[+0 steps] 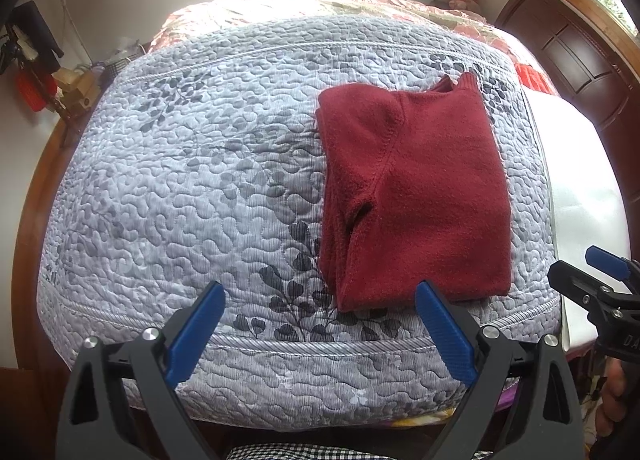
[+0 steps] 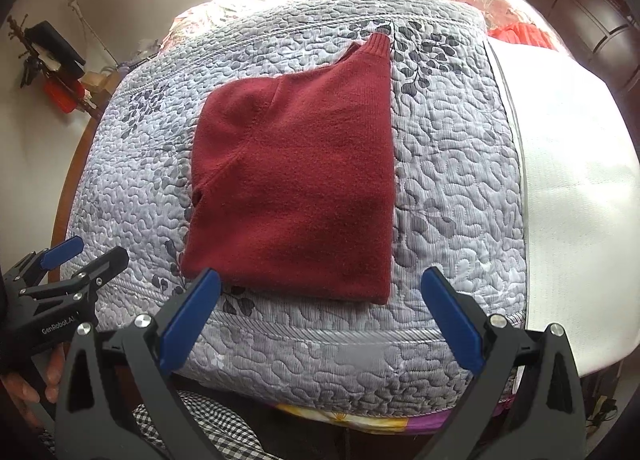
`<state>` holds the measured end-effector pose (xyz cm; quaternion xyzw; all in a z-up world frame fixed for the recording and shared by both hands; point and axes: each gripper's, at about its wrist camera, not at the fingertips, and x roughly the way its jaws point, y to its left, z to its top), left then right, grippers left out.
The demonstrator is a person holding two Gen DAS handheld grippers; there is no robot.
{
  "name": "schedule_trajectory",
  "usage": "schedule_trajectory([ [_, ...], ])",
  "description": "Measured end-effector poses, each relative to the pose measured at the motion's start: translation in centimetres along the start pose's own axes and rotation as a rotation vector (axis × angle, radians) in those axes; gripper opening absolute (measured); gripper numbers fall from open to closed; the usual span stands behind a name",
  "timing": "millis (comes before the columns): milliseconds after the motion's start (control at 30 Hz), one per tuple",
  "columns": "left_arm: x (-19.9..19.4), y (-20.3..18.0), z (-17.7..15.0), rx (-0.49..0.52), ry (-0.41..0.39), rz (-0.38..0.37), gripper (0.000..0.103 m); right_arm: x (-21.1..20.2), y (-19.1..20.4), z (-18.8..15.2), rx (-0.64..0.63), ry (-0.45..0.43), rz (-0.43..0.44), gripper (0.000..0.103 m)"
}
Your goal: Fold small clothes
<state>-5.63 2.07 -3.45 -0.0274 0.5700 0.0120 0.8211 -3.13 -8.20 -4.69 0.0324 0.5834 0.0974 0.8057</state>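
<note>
A dark red sweater [image 1: 416, 196] [image 2: 300, 188] lies folded into a neat rectangle on the grey quilted bedspread [image 1: 192, 180] [image 2: 452, 188], its ribbed collar at the far end. My left gripper [image 1: 320, 296] hovers open at the bed's near edge, just short of the sweater's near hem, with nothing between its blue pads. My right gripper [image 2: 320, 280] is also open and empty, its fingers straddling the sweater's near edge from above. Each gripper shows in the other's view: the right gripper [image 1: 592, 272] at the far right, the left gripper [image 2: 80, 256] at the far left.
A white sheet [image 2: 568, 164] covers the bed's right side. A dark wooden headboard [image 1: 576, 60] stands at the back right, and a floral blanket [image 1: 380, 6] lies at the far end. Clutter [image 1: 48, 76] sits by the left wall. Checked fabric [image 2: 208, 428] shows below.
</note>
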Motion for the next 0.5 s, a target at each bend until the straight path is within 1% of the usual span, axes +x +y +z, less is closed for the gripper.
schedule_trajectory([
  [133,0.11,-0.04,0.06,0.0,0.003,0.001,0.096,-0.06,0.37,-0.1,-0.022,-0.023,-0.034,0.1],
  [200,0.05,-0.08,0.07,-0.001,0.002,0.002,0.096,0.02,0.35,0.02,-0.025,-0.024,-0.038,0.1],
  [500,0.32,0.02,0.14,0.001,0.0,0.006,0.097,0.69,0.17,0.18,-0.011,0.009,-0.036,0.1],
])
